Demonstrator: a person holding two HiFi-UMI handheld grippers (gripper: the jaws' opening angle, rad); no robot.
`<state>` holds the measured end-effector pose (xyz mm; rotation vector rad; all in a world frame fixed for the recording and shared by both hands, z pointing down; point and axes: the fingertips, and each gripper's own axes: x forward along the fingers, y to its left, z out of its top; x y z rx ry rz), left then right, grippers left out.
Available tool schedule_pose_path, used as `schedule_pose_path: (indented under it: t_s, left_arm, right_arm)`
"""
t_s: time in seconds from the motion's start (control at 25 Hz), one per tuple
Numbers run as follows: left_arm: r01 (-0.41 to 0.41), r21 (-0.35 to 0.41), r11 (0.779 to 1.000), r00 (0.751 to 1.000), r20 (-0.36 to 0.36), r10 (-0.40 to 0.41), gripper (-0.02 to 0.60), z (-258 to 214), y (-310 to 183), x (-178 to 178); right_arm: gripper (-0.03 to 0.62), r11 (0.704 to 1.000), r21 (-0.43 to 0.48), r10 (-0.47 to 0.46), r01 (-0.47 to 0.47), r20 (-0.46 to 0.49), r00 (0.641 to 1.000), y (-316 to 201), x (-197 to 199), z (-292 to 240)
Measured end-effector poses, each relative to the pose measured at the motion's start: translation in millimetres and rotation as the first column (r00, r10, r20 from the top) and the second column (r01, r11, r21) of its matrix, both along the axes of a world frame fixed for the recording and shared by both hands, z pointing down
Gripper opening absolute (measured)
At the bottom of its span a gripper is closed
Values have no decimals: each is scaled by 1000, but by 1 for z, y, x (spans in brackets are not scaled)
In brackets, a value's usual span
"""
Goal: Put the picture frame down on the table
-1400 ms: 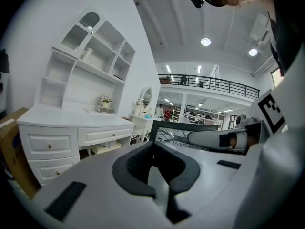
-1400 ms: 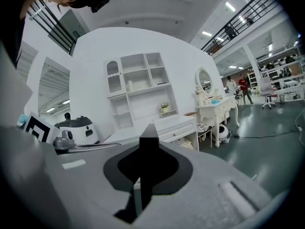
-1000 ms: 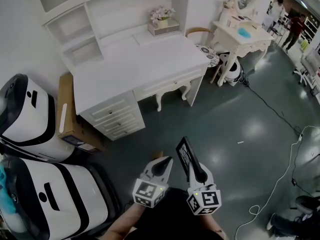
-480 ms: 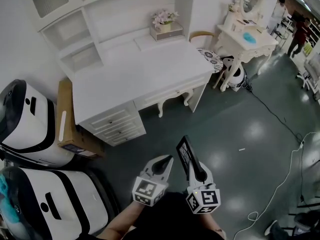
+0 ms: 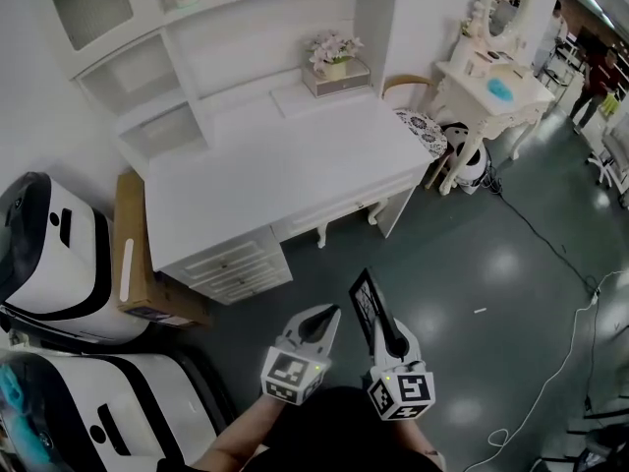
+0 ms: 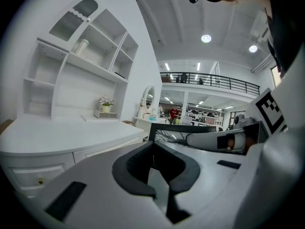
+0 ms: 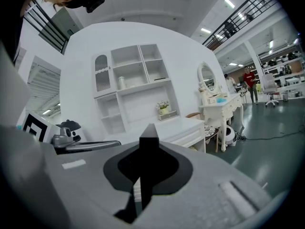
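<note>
Picture frame (image 5: 361, 298) sitting low in the centre of the head view, pinched edge-on between the closed jaws of the right gripper (image 5: 385, 334), hanging over floor, well apart from the white table (image 5: 275, 175) up-frame. Left gripper (image 5: 327, 315) hovering just beside, jaws together on nothing. Judging this as the carry, with placing not yet begun. Next, reaching over the tabletop, lowering, releasing. Standing on edge, long axis seemingly pointing up-frame toward the table, facing frame-left.
</note>
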<state>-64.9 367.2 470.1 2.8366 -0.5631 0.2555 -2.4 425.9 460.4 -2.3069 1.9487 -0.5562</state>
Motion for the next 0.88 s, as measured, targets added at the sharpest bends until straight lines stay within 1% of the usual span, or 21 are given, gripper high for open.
schedule_pose_path:
  t_s: [0.44,0.68,0.88]
  left_arm:
    - [16,-10,1000,1000,4,-16,12,4,-76,-1]
    - [-6,-2,1000,1000,-2,6,12,1,-109,7]
    - [-29,-4,1000,1000,-1,29,12,4,-128,14]
  right_arm:
    - [14,1000,-12,8,-8,2,1000,-71,7,2]
    - [14,1000,-8,30,-30,-3,1000,-103,12,2]
    - [14,999,-12,52,-53,-6,999,-120,17,6]
